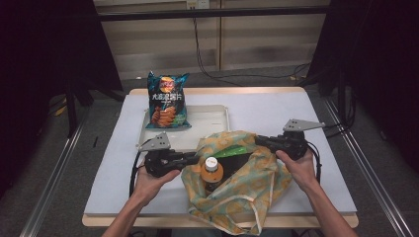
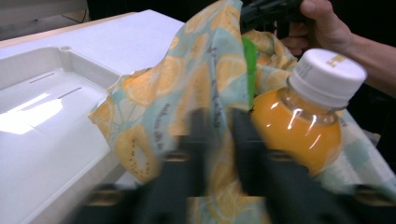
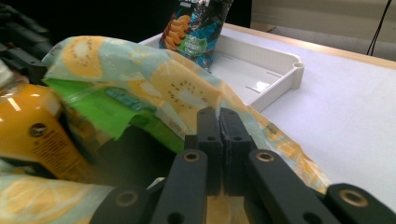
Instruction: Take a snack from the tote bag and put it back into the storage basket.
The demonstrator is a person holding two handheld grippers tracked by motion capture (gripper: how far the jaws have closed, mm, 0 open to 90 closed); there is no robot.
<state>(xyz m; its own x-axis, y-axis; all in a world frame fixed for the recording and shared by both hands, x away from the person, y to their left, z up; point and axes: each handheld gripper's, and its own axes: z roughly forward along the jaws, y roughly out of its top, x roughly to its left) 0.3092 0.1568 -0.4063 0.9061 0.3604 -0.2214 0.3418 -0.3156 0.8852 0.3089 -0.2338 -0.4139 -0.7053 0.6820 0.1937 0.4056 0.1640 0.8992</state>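
Both grippers are clamped on opposite edges of a fruit-print cloth bag [image 1: 237, 182]: the left gripper [image 1: 190, 159] pinches the rim on its side, the fabric visibly nipped between its jaws in the left gripper view, and the right gripper [image 1: 260, 141] has its jaws pressed together on the far rim, as the right gripper view shows. Holding the two edges apart appears meant to keep the bag's mouth spread wide for loading or unloading. Inside stand an orange juice bottle [image 1: 211, 174] with a white cap, upright near the left rim, and a green packet [image 1: 232, 152] lying behind it. The bag rests on the near part of a white table cover [image 1: 316, 163], just in front of a shallow white tray [image 1: 210, 121]; a blue bag of crisps [image 1: 168, 101] stands at the tray's far left corner. Beyond the table lie a grey floor, trailing cables and dark curtains on either side.
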